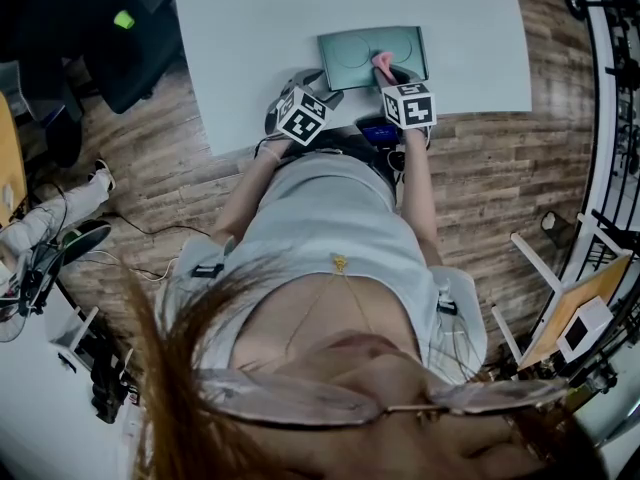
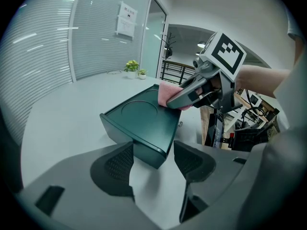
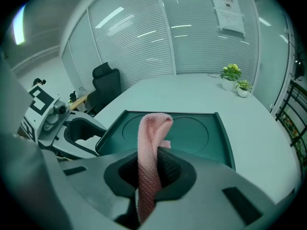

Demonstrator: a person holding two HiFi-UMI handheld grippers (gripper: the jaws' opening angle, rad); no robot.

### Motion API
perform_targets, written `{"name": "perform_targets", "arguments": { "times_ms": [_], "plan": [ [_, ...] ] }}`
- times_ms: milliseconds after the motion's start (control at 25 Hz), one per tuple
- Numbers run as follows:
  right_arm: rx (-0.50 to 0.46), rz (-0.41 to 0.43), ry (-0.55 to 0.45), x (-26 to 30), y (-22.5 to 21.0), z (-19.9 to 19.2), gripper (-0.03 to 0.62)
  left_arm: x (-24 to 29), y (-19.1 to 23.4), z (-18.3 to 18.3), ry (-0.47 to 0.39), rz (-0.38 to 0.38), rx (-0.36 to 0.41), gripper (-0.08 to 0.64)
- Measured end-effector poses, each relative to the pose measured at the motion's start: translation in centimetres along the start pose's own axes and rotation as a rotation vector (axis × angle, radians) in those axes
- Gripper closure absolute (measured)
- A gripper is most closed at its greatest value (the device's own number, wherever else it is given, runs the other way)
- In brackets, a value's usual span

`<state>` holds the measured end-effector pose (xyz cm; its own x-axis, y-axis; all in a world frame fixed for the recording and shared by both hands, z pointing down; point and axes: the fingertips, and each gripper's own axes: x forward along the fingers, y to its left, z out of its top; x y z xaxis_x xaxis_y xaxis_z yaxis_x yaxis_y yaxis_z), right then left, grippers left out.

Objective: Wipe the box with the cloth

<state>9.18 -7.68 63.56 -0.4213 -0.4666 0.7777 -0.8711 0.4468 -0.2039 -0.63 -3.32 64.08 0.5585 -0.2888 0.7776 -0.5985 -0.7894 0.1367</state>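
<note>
So, the right gripper's (image 3: 152,169) jaws were clamped shut on the pink cloth (image 3: 152,128) — it stuck up between them, its folded top flopping over the dark green box (image 3: 192,133). The box sat on the pale table (image 3: 201,92), close to the edge by the person. The left gripper's (image 2: 152,164) jaws were spread apart with the box's near corner poking in between them — couldn't tell if a pad actually touched it.
</note>
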Motion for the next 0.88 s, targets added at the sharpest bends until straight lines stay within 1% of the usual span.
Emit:
{"name": "perform_targets", "arguments": {
  "times_ms": [200, 600, 880],
  "plan": [
    [-0.006, 0.023, 0.003, 0.3, 0.9, 0.1, 0.554, 0.1, -0.1, 0.1, -0.002, 0.001, -0.001, 0.298],
    [-0.057, 0.091, 0.02, 1.4, 4.3, 0.5, 0.554, 0.0, 0.1, -0.1, -0.002, 0.003, -0.005, 0.298],
    [-0.088, 0.127, 0.029, 1.8, 6.0, 0.7, 0.554, 0.0, 0.1, 0.1, -0.001, 0.005, -0.007, 0.298]
  ]
}}
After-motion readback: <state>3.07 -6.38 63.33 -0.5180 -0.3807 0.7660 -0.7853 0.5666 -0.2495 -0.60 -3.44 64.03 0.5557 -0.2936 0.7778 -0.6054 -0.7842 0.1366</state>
